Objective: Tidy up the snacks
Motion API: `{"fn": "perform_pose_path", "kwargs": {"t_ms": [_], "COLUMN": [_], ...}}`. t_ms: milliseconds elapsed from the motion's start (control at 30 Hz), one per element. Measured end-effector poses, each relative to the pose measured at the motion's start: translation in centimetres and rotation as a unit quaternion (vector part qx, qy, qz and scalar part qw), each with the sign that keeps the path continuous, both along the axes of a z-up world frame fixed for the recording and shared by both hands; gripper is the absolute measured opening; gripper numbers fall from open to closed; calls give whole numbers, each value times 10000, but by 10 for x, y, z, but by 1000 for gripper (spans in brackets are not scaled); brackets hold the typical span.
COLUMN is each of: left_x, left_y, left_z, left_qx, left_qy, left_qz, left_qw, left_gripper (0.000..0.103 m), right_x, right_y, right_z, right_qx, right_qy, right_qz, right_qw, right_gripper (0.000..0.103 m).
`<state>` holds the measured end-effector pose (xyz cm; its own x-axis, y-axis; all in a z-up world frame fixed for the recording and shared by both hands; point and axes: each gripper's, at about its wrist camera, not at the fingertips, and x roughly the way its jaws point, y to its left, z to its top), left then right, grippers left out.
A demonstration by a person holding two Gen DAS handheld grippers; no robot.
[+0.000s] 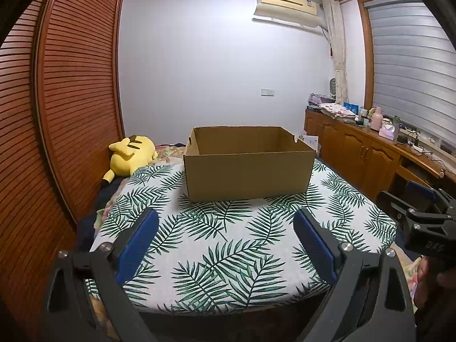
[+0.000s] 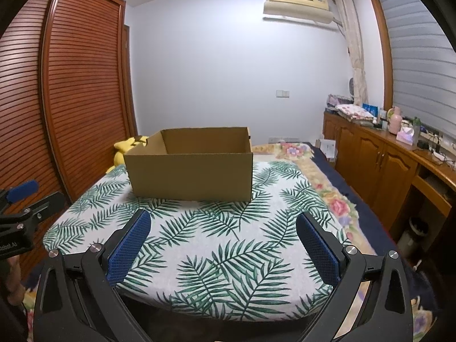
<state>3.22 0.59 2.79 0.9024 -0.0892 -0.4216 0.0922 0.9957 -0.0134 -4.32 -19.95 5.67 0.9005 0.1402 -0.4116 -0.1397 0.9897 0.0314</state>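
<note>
An open brown cardboard box [image 1: 248, 176] stands on a leaf-print cloth [image 1: 228, 242] over a table on the bed; what I see of its inside is bare. It also shows in the right wrist view [image 2: 191, 175]. No snacks are in view. My left gripper [image 1: 226, 219] is open and empty, hovering over the near part of the cloth, short of the box. My right gripper [image 2: 222, 221] is open and empty, also over the cloth [image 2: 228, 245] before the box. Each gripper shows at the edge of the other's view: the right one [image 1: 427, 219] and the left one [image 2: 22, 202].
A yellow plush toy [image 1: 131, 156] lies left of the box by the slatted wooden wardrobe [image 1: 57, 114]. A wooden cabinet [image 1: 370, 154] with clutter runs along the right wall. A floral blanket [image 2: 327, 193] covers the bed to the right of the cloth.
</note>
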Motion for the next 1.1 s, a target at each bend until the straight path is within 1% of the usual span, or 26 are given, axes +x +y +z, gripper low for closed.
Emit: {"fn": "perform_pose_path", "kwargs": {"t_ms": [1100], "left_x": [0], "left_y": [3], "left_z": [0], "left_qx": [-2], "left_qy": [-6], "left_qz": [-54], "left_qw": [10000], "left_gripper": [97], "right_x": [1], "right_y": [-1], "right_z": [0], "right_qx": [-36], "right_qy": [-28], "right_qz": [-34], "right_qw": [10000], "right_gripper": [103]}}
